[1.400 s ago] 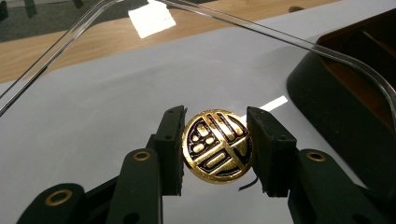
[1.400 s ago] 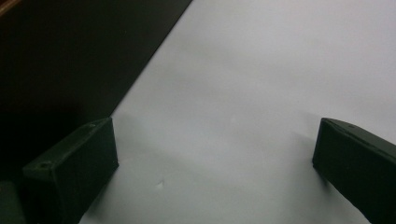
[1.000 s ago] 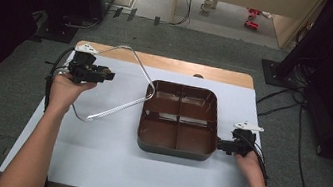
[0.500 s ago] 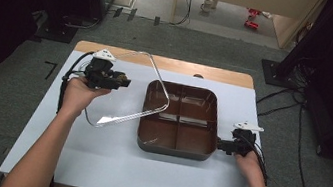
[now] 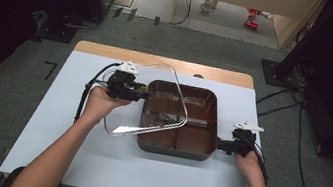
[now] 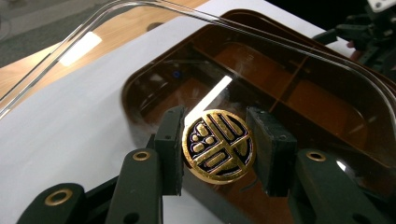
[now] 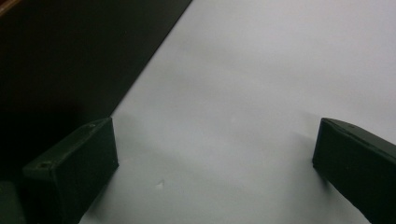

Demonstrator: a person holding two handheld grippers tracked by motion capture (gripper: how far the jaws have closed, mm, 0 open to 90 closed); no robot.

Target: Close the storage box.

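A brown tray (image 5: 196, 139) with several compartments sits on the white table (image 5: 92, 163). My left gripper (image 5: 142, 91) is shut on a clear plastic lid (image 5: 164, 111) and holds it tilted over the tray's left half. In the left gripper view the pads stand on either side of a round gold emblem (image 6: 218, 144) on the clear lid (image 6: 280, 60), with the tray (image 6: 154, 93) showing through it. My right gripper (image 5: 221, 145) rests low beside the tray's right wall. Its jaws (image 7: 215, 154) are open, with bare table between them and the tray's dark wall (image 7: 70, 60) alongside.
A wooden strip (image 5: 159, 61) runs along the table's far edge. Beyond it lie grey floor, cables (image 5: 280, 99) and dark stands. White tabletop stretches left of and in front of the tray.
My left gripper has carried the clear lid to the right, from beside the tray to over its left half. The right gripper has stayed put.
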